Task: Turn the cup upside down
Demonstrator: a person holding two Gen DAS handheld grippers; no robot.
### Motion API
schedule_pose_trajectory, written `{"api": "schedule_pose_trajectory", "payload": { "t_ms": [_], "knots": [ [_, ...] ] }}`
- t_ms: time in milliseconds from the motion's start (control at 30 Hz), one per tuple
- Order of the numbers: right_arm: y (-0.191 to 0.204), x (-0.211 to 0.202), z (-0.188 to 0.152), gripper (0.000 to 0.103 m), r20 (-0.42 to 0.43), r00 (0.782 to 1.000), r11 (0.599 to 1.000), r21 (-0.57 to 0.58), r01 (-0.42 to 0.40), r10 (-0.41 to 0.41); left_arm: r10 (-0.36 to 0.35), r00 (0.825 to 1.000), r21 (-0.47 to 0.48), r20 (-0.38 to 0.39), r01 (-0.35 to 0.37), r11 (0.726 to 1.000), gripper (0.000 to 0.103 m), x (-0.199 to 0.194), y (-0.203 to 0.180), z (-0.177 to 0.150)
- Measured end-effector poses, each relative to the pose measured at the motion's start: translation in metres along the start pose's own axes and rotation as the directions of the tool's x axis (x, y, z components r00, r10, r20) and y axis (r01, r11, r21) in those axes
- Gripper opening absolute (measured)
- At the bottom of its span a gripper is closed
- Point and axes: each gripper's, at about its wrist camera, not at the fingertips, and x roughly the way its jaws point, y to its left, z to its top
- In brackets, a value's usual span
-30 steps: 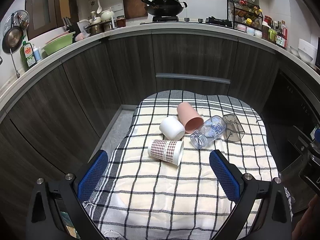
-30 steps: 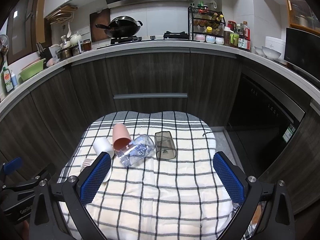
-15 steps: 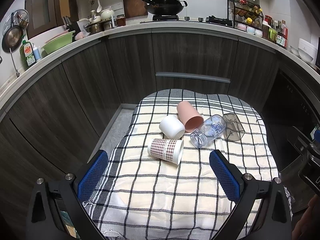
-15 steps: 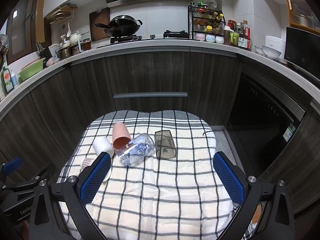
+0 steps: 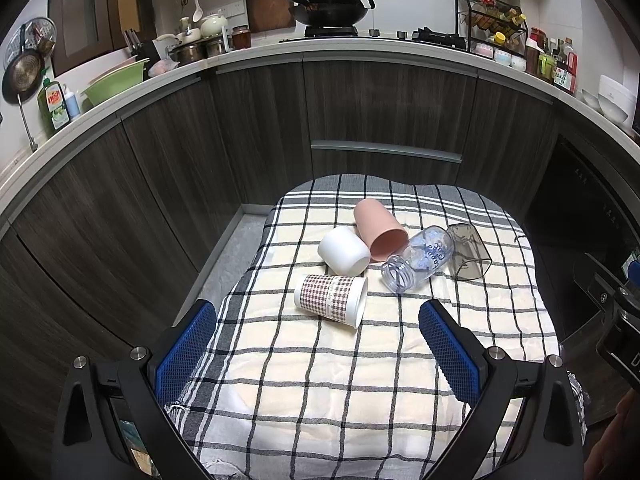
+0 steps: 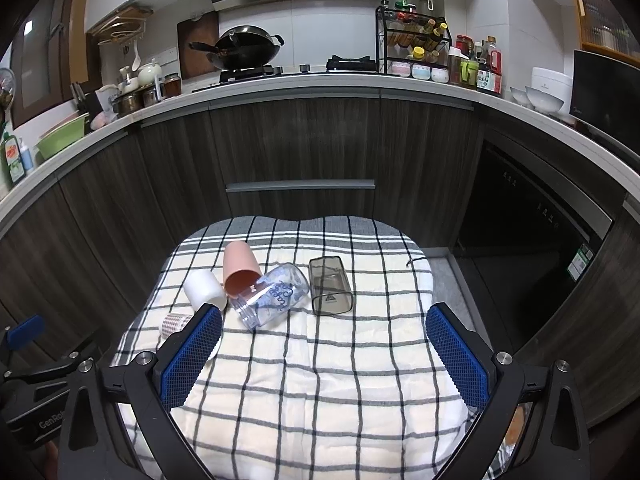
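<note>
Five cups lie on sides mid-cloth: brown-checked paper cup (image 5: pixel 330 299) nearest, round white cup (image 5: pixel 343 250), tall pink plastic cup (image 5: pixel 379 230), clear printed plastic jar (image 5: pixel 416 259), smoky square tumbler (image 5: pixel 468 252). White touches pink; jar leans on pink's rim. Checked cloth (image 5: pixel 360 380) underneath. Left gripper (image 5: pixel 318 350), right gripper (image 6: pixel 324 354) hover near edge, jaws spread wide, empty.

Dark wood cabinets (image 5: pixel 384 108), white countertop (image 6: pixel 420 84)
</note>
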Motion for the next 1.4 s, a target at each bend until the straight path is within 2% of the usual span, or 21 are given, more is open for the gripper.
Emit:
{"api": "schedule_pose_trajectory", "payload": {
  "t_ms": [467,733,1133,1400],
  "knots": [
    [0.003,0.021,0.002,0.102,-0.019,1.0,1.0,-0.007,0.001,-0.002,0.005,1.0,-0.005,-0.019,-0.005,1.0,0.103,0.024,-0.003,0.007],
    [0.003,0.051,0.005,0.102,-0.053,0.999,1.0,-0.006,0.0,0.0,0.026,0.999,0.006,-0.031,-0.026,1.0,0.103,0.052,-0.009,0.014],
    [-0.004,0.127,0.01,0.102,-0.154,0.988,1.0,-0.01,0.016,-0.018,0.034,0.998,0.014,-0.062,-0.033,0.999,0.103,0.118,-0.029,0.028],
    [-0.011,0.195,0.004,0.102,-0.259,0.965,0.999,-0.033,0.037,-0.044,0.036,0.994,0.006,-0.1,-0.036,0.999,0.103,0.166,-0.045,0.029]
  ]
}}
